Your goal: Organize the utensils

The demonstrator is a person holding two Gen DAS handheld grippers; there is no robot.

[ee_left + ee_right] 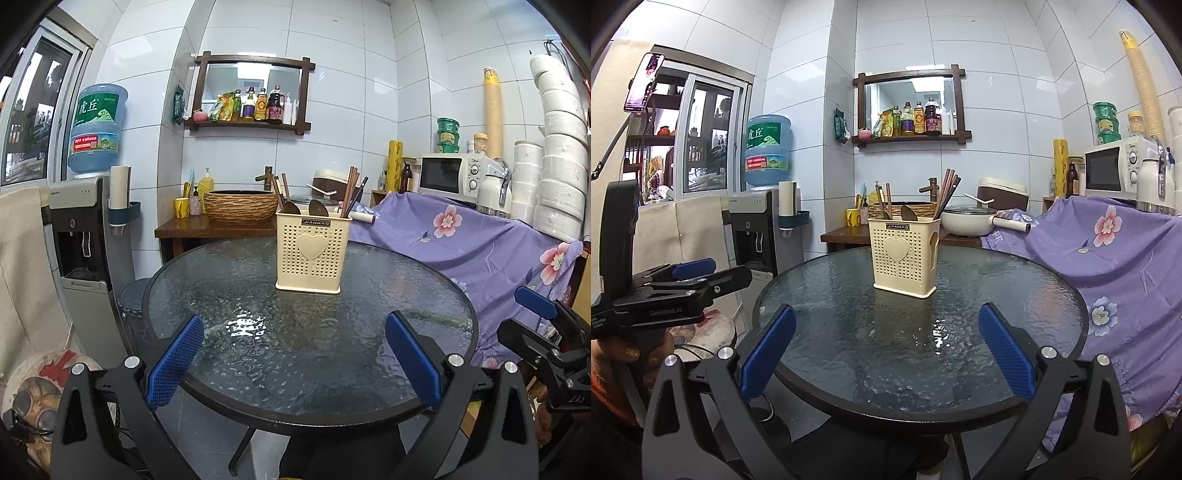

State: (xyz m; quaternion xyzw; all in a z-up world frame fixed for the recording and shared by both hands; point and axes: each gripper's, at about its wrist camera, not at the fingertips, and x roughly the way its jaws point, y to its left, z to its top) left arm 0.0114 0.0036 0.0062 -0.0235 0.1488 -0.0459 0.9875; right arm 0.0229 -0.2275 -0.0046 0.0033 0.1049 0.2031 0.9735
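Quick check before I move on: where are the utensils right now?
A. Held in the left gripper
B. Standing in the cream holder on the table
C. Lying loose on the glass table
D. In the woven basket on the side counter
B: the spoons and chopsticks stand upright in the cream holder on the glass table; left gripper and right gripper are open and hold nothing.

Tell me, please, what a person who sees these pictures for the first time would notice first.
The cream utensil holder with a heart on its front stands alone on the round glass table, with spoons and chopsticks sticking out of it. Both grippers, left gripper and right gripper, hang open and empty over the near edge. To the right lies a purple flowered cloth.
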